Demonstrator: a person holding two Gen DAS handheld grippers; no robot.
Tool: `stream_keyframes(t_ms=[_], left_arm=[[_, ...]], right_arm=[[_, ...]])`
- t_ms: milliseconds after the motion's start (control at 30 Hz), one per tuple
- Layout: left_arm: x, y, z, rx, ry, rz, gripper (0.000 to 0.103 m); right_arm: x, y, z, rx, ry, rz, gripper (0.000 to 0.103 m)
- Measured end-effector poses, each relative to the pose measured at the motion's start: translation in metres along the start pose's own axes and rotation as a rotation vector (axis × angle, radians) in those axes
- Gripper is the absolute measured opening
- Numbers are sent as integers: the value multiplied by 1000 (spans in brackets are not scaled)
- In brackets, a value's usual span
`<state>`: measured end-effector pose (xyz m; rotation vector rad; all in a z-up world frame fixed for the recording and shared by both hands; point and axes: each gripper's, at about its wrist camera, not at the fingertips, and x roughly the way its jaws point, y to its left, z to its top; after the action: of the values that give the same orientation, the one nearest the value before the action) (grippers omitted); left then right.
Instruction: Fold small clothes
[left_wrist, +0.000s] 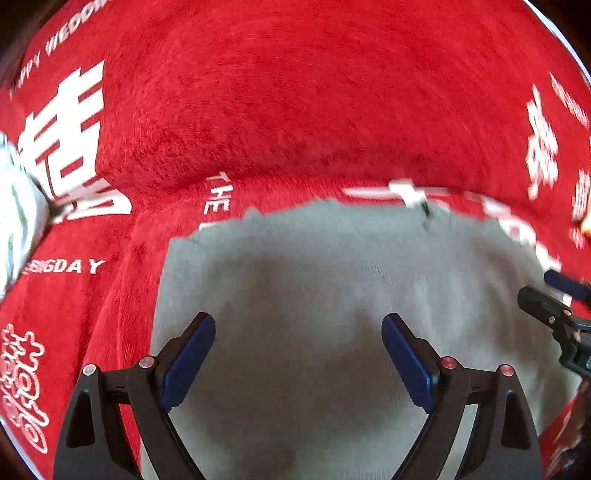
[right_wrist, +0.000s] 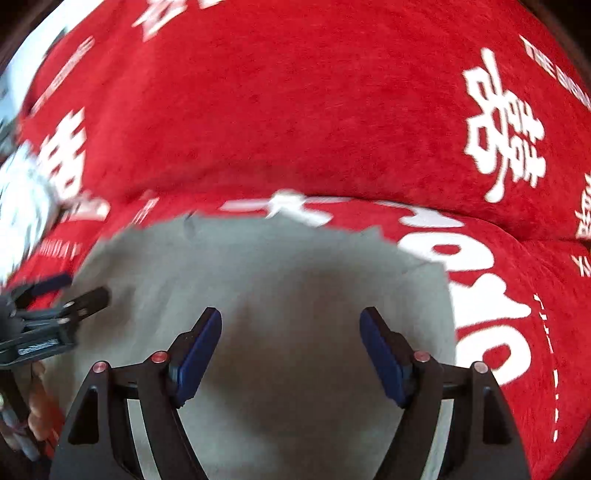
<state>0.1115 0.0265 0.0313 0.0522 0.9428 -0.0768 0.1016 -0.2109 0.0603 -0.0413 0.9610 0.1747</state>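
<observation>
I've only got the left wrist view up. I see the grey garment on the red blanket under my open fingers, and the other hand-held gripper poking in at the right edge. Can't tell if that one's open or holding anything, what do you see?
Observer: The right hand-held gripper is open, jaws spread wide, with nothing between them; only the grey garment lies below.

Operator: How does the cloth end on that side?

Observer: Its right edge runs down beside a large white printed character on the red blanket.

Operator: And how does my gripper look from there?

Observer: The left hand-held gripper enters at the left edge, over the garment's left border, blurred.
</observation>
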Motion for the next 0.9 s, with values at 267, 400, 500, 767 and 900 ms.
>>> stream_keyframes(t_ms=[267,400,500,767,900], left_arm=[[-22,43,-40,-74,4,29,94],[-46,32,-56,-115,-17,-23,94],[-49,-5,-80,-10,-13,-13,94],[-56,21,-117,-47,-21,-9,96],[-72,37,-130,-88,-15,-1,96]], right_arm=[[-26,-40,-63,20,-2,-124,82],[-58,-20,-78,29,-63,-101,82],[-59,14,-96,-42,-57,-46,82],[-52,-19,-124,19,-50,-75,84],[-66,-29,-133,13,-51,-104,84]])
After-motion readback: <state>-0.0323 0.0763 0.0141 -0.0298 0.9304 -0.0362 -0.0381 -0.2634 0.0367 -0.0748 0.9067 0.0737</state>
